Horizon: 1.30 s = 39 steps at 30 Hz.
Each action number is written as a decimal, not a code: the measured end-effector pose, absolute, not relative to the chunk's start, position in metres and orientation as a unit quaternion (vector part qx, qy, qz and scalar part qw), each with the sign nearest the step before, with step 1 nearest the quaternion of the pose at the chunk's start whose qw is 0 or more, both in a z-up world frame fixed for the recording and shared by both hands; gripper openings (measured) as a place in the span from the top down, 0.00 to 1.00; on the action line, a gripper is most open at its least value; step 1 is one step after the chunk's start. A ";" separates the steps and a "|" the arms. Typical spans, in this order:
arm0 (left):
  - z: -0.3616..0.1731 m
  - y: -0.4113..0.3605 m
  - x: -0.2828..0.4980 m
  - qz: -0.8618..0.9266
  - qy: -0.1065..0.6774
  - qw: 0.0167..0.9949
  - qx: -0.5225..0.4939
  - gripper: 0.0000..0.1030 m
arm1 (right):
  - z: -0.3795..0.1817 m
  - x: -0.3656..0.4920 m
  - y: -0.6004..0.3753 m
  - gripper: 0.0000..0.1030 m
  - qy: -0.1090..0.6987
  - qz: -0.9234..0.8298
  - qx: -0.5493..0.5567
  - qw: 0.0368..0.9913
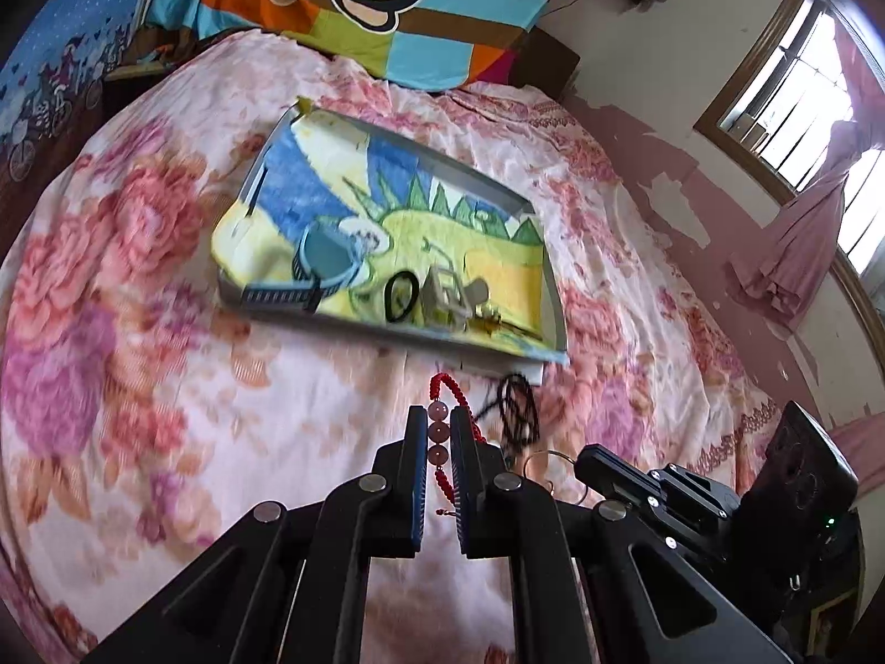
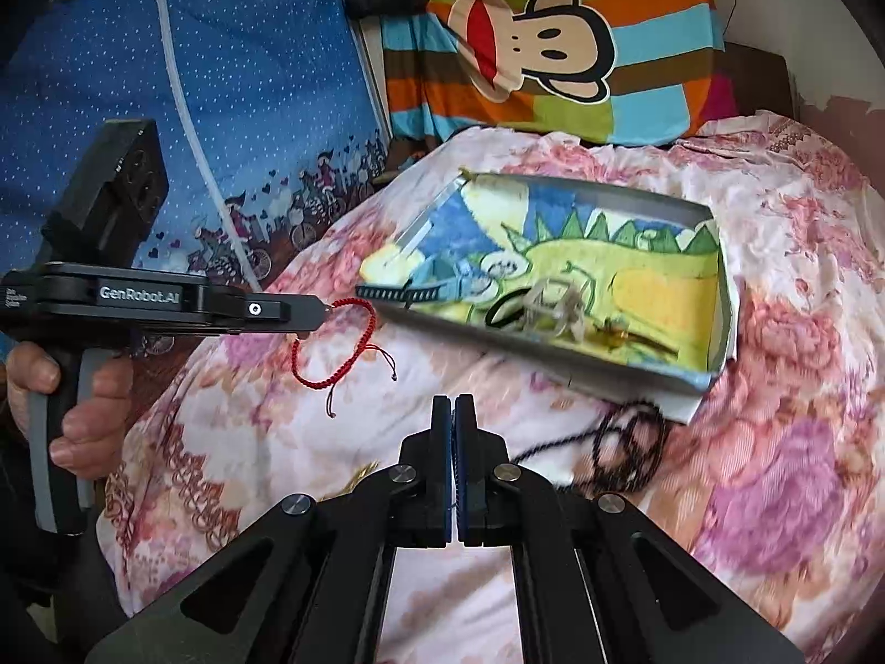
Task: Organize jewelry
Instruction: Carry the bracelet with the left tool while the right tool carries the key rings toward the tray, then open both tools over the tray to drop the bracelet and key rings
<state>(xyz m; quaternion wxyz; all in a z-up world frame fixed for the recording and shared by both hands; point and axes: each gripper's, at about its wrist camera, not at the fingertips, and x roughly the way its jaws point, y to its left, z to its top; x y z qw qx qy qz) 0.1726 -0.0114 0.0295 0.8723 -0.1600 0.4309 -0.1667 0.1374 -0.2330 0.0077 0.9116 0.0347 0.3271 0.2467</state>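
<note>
My left gripper [image 1: 437, 419] is shut on a red cord bracelet [image 1: 442, 387] with pink beads. In the right wrist view it [image 2: 326, 307] holds the bracelet [image 2: 332, 346] dangling above the bed, left of the tray. A grey tray [image 1: 387, 332] lined with a cartoon towel holds a blue watch [image 1: 326, 260], a black ring [image 1: 401, 296], a pale tangled piece [image 1: 451, 299] and a gold piece [image 1: 498, 325]. A black bead necklace [image 2: 630, 442] lies on the bedspread beside the tray's near corner. My right gripper [image 2: 453, 404] is shut just above the bed, near that necklace; I see nothing clearly held between its fingers.
A floral bedspread [image 1: 166, 359] covers the bed. A striped monkey-print pillow [image 2: 553, 55] lies behind the tray. A thin gold hoop [image 1: 545, 465] rests near the grippers. A hand [image 2: 83, 393] grips the left tool. A window and pink curtain [image 1: 802, 210] are at the right.
</note>
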 end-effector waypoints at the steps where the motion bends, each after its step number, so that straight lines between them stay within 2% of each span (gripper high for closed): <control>1: 0.031 -0.013 0.178 -0.167 0.427 0.874 -0.160 0.92 | 0.009 0.142 -0.234 0.98 0.325 0.246 0.034 0.912; 15: 0.037 -0.036 0.259 -0.145 0.370 0.907 -0.137 0.92 | 0.051 0.227 -0.251 0.99 0.261 0.204 0.025 0.943; 25: 0.001 -0.054 0.310 -0.131 0.369 0.911 -0.130 0.92 | -0.003 0.292 -0.268 0.99 0.315 0.168 0.070 0.932; 39: -0.030 -0.070 0.321 -0.122 0.399 0.903 -0.104 0.92 | -0.045 0.295 -0.281 0.98 0.349 0.146 0.075 0.923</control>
